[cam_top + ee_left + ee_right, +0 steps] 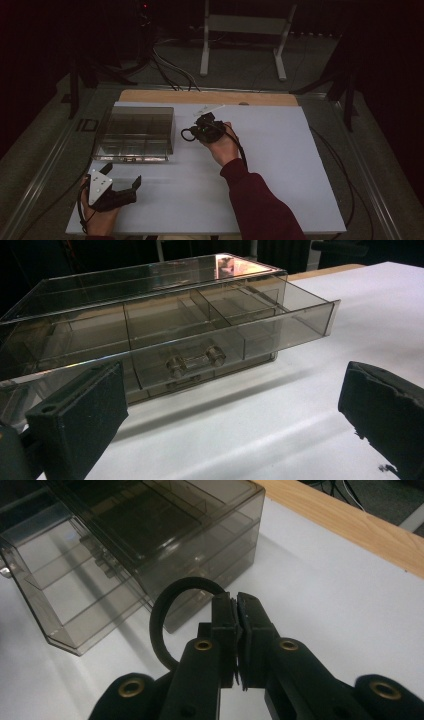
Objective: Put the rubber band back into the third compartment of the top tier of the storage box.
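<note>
A smoky clear plastic drawer box [135, 125] stands on the white table top [280, 165] at the back left. Its divided drawer [200, 335], with a small clear handle [195, 360], is pulled out toward me. My right gripper [197, 132] hangs just right of the box, shut on a black rubber ring [186, 135]. The ring [162, 615] loops out to the left of the closed fingertips [236, 605], above the table beside the box [150, 535]. My left gripper [121, 175] rests near the front left edge, open, with nothing between its jaws [230, 430], facing the drawer.
A wooden strip [210, 97] runs along the table's far edge, with a small white strip [209, 108] lying near it. Beyond the table stand a white frame [245, 30] and floor cables [170, 70]. A cable [345, 175] trails past the right edge.
</note>
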